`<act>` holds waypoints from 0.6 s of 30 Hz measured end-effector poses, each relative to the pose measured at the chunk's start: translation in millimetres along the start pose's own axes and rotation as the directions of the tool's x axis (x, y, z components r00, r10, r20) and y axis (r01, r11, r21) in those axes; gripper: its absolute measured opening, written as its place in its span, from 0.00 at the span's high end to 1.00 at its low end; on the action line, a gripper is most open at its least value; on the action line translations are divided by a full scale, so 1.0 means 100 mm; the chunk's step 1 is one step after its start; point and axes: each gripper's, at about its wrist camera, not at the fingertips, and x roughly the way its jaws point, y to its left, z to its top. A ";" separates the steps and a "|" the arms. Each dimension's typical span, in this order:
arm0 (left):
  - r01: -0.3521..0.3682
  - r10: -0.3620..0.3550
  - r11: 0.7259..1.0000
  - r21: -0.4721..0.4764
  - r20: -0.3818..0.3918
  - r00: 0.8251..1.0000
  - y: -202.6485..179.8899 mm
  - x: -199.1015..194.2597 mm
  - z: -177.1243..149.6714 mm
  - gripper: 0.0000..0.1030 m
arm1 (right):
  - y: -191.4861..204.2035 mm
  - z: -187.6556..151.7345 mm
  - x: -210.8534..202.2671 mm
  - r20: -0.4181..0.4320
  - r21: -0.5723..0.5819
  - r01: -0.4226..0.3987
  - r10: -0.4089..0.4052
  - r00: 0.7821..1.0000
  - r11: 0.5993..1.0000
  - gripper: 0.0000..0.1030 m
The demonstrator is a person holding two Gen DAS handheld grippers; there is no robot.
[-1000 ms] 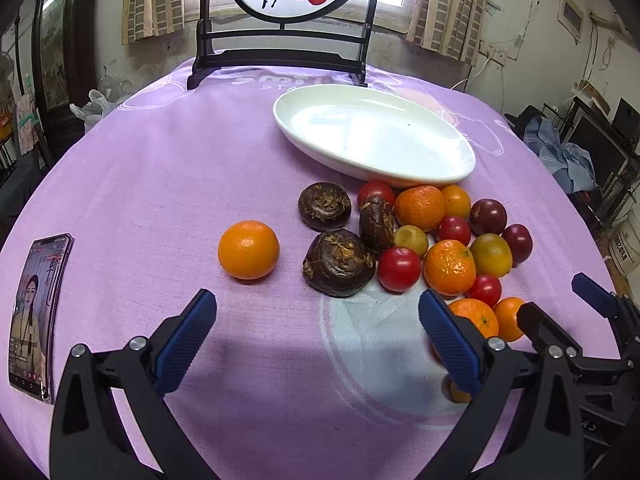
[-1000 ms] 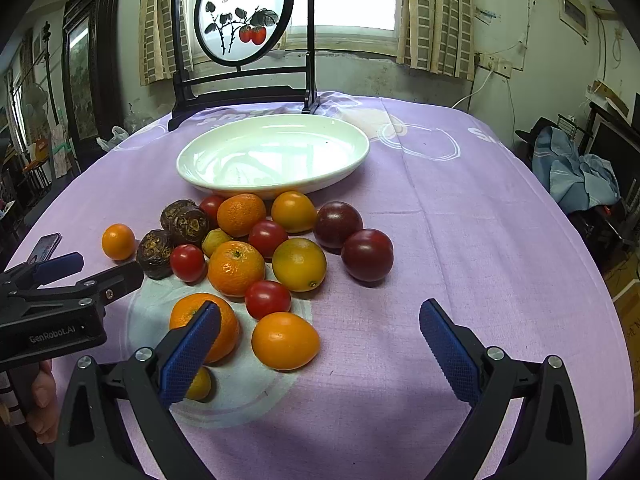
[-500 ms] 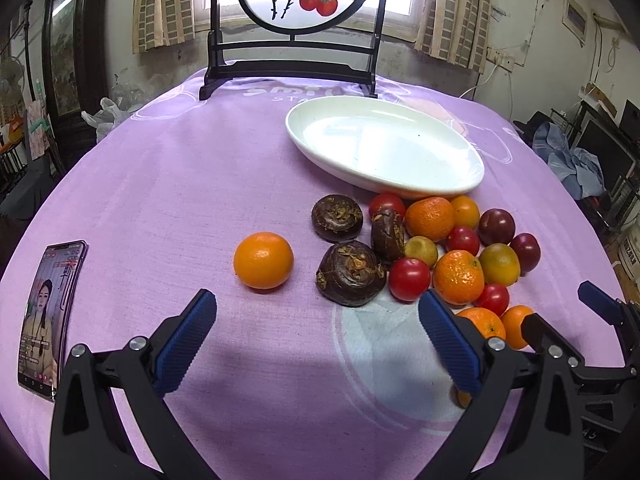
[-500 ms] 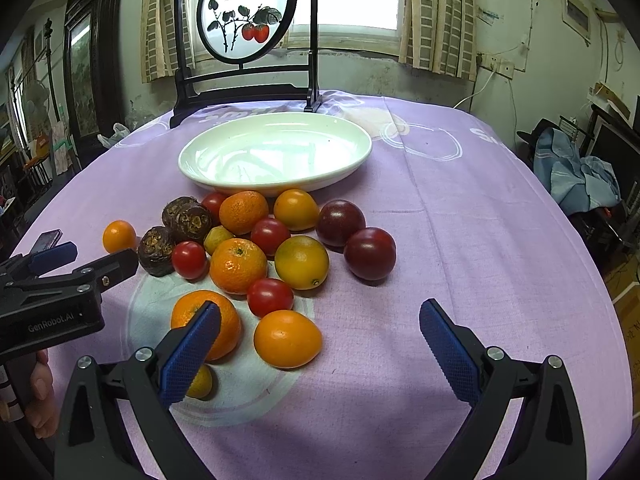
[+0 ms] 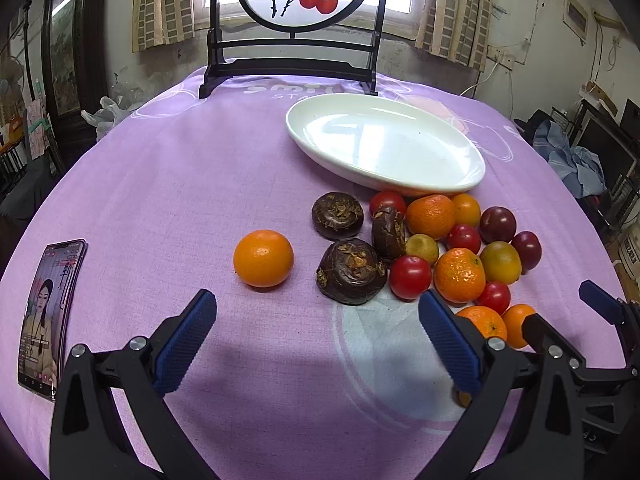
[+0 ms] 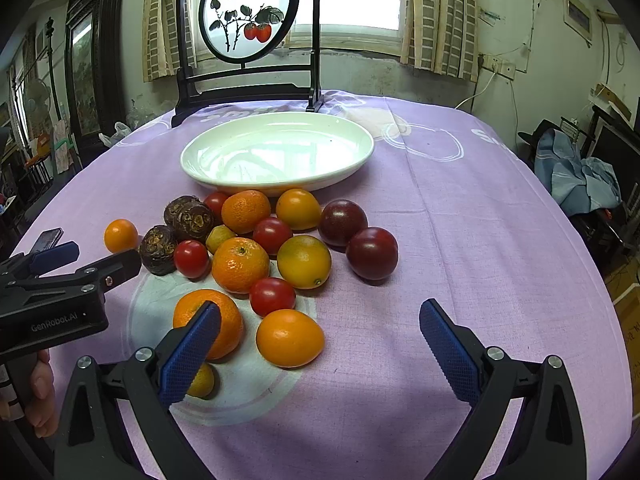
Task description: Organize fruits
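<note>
Left gripper [image 5: 316, 340] spread wide, holding nothing; lone orange [image 5: 263, 258] just beyond, slightly left. Right gripper [image 6: 320, 346] likewise spread, nearest orange fruit [image 6: 289, 338] between fingers, perhaps short of them. Plate [image 6: 362, 148] far, bare.

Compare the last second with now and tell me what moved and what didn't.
Only the left gripper visibly moved: it drew back toward the person and swung slightly left, so the lone orange now sits nearer its centre line. The right gripper barely shifted. Nothing was picked up or released. Both grippers stayed open and empty, the fruit stayed put, and the white dish is still empty.
</note>
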 end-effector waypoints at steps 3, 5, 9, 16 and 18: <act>0.001 -0.001 1.000 -0.001 -0.001 1.000 0.00 0.00 0.00 0.04 | 0.00 0.00 0.00 0.000 0.001 0.000 0.000 1.000 1.000 0.03; 0.000 0.000 1.000 -0.002 0.000 1.000 0.00 0.00 0.00 0.04 | 0.00 0.00 0.00 0.000 0.001 0.000 0.000 1.000 1.000 0.03; 0.002 -0.002 1.000 -0.002 -0.002 1.000 0.00 0.00 0.00 0.04 | 0.00 0.00 0.00 -0.001 0.000 0.000 0.000 1.000 1.000 0.03; 0.005 -0.005 1.000 -0.001 -0.002 1.000 0.00 0.00 -0.01 0.04 | 0.00 0.00 0.00 -0.001 0.000 0.000 0.000 1.000 1.000 0.03; 0.008 -0.008 1.000 -0.002 -0.004 1.000 0.00 0.00 -0.01 0.04 | 0.00 0.00 0.00 -0.001 0.001 0.000 0.000 1.000 1.000 0.03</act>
